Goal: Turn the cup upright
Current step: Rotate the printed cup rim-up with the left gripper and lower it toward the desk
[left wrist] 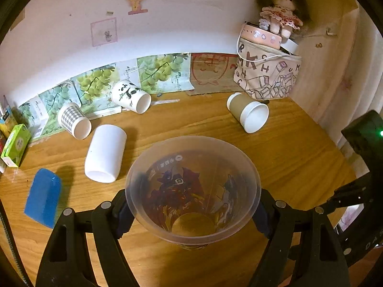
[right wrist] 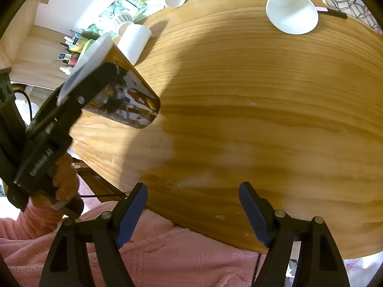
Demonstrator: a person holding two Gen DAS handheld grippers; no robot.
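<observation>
My left gripper (left wrist: pixel 192 211) is shut on a clear plastic cup with cartoon prints (left wrist: pixel 191 191). The cup's mouth faces up toward the camera and its base is at or just above the wooden table (left wrist: pixel 287 157). In the right wrist view the same cup (right wrist: pixel 126 98) hangs in the left gripper (right wrist: pixel 79 95), tilted, its base just above the table (right wrist: pixel 239 107). My right gripper (right wrist: pixel 192 212) is open and empty over the table's near edge.
Several cups lie on their sides: a plain white one (left wrist: pixel 105 153), a checked one (left wrist: pixel 73 119), a panda one (left wrist: pixel 130 96), a brown-sleeved one (left wrist: pixel 247 112). A blue block (left wrist: pixel 43 197) and green carton (left wrist: pixel 15 148) sit left. A printed bag with a doll (left wrist: pixel 265 74) stands back right.
</observation>
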